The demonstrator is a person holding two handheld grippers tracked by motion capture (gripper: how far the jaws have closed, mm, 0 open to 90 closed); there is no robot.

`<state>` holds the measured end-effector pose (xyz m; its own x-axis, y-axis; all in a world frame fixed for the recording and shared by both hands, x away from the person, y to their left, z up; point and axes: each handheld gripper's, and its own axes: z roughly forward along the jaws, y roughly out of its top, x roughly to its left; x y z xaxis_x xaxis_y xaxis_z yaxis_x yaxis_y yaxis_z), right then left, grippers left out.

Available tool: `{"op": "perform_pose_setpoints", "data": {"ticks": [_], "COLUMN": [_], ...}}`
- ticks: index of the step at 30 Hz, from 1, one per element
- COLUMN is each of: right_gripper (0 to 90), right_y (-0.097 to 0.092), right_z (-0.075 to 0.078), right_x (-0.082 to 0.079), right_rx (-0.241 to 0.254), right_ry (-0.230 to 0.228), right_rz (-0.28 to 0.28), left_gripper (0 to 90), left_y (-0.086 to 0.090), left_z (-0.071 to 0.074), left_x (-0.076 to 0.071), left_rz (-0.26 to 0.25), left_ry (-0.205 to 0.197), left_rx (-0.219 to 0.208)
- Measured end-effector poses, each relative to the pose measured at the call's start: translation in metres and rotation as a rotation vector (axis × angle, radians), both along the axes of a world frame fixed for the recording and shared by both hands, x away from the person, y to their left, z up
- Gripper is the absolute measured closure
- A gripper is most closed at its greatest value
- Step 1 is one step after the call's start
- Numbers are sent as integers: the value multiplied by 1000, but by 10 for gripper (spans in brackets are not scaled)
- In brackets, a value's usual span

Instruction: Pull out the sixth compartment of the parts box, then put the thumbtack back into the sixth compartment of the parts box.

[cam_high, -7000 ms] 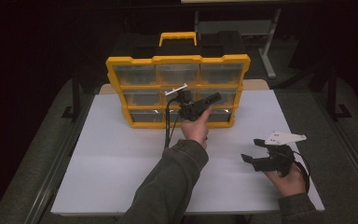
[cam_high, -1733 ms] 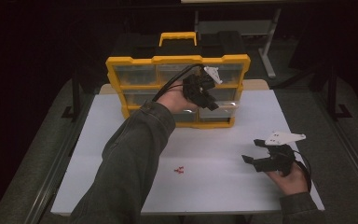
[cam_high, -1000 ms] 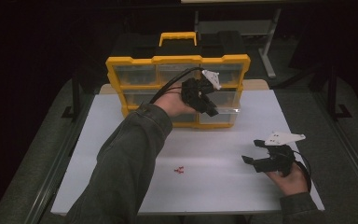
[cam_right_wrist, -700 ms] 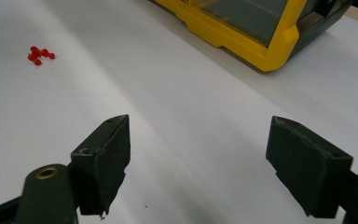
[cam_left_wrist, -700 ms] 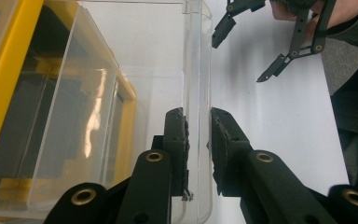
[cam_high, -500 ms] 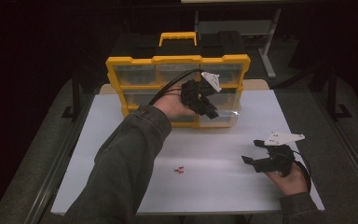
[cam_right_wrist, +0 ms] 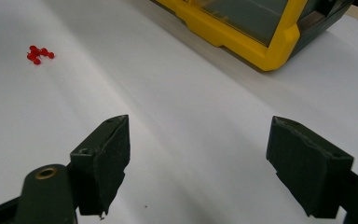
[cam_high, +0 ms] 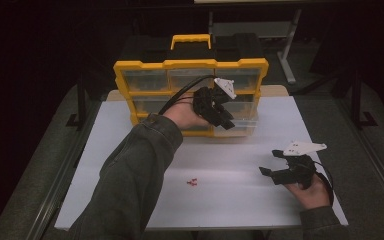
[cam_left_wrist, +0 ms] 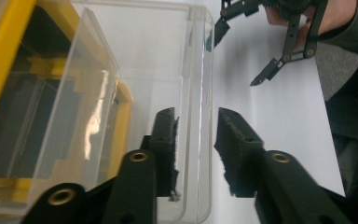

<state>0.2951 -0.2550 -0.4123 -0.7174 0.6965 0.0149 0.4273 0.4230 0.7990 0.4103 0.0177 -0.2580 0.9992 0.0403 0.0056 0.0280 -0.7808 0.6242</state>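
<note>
organizer case at table's far edge, beads before it, centre

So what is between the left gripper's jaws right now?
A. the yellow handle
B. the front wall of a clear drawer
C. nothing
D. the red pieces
B: in the left gripper view the left gripper has one jaw on each side of the clear drawer front wall, pads just opening off it.
</note>
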Motion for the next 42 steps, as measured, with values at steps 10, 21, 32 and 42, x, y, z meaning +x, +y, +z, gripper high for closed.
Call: {"op": "perform_pose_setpoints", "data": {"ticks": [10,21,32,42], "right_gripper": [205,203,209,217], "right_y": [-1,1,3,7], "right_z": [0,-1,-1,-3], "right_x": [1,2,1,-3], "right_rx": [16,23,8,-6], "right_ry": [15,22,22,32], "right_rz": [-5,-4,-4,11], "left_gripper": [610,572,543,447], "left_y": [11,42,76,106], "left_z": [12,16,7,-8], "left_x": [-9,-22,-40,-56], "left_rz": [28,84,164,222], "left_ry": [-30,-52,-47,-45], "left_rx": [-46,-90,-111,-102]}}
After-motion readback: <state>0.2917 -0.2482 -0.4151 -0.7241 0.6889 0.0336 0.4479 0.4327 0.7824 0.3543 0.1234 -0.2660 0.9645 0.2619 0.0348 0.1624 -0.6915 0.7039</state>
